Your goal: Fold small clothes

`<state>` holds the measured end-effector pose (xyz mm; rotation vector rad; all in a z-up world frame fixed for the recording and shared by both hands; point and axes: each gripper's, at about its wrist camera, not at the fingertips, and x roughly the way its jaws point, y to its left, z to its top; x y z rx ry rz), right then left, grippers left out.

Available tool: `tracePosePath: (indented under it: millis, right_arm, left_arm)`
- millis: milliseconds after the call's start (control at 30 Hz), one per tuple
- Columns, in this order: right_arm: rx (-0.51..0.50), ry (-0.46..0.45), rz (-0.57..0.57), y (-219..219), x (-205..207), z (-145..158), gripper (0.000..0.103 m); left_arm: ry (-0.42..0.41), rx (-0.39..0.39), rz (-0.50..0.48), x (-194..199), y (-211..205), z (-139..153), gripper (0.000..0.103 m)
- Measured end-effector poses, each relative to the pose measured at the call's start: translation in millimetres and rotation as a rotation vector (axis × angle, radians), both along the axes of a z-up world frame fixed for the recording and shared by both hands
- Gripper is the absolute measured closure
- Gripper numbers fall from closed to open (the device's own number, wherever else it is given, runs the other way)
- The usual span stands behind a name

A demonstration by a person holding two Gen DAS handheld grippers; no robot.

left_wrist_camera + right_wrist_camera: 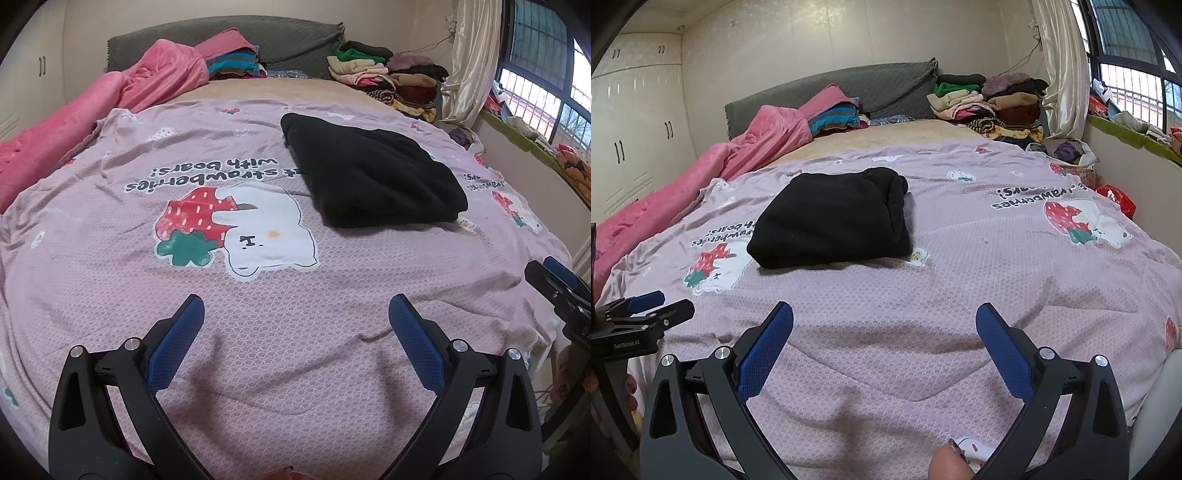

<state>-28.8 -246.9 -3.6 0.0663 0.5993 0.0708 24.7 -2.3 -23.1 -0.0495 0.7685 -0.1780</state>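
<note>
Lying folded on the bedspread (110,258), the black garment (373,173) hides its layers; both tongs (295,314) (884,317) gape empty.

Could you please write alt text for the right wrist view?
A folded black fleece garment lies on a mauve strawberry-and-bear printed bedspread. The right claw hovers open and empty in the foreground, short of the garment; the left claw shows at the left edge.

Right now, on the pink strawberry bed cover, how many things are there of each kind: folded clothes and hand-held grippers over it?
Folded black garment: 1
Hand-held grippers, both open and empty: 2 (left hand-held gripper, right hand-held gripper)
Total: 3

The piles of clothes at the headboard lie off the bed cover, so they are not counted.
</note>
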Motion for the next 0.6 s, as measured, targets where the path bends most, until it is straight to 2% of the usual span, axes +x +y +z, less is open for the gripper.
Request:
tracePosePath:
  millis: [600]
  right_arm:
    - [-0.001,0.011,0.005,2.1,-0.9,-1.7,0.004]
  left_arm:
    - [-0.003,0.012,0.003,-1.7,-1.2,1.4,0.010]
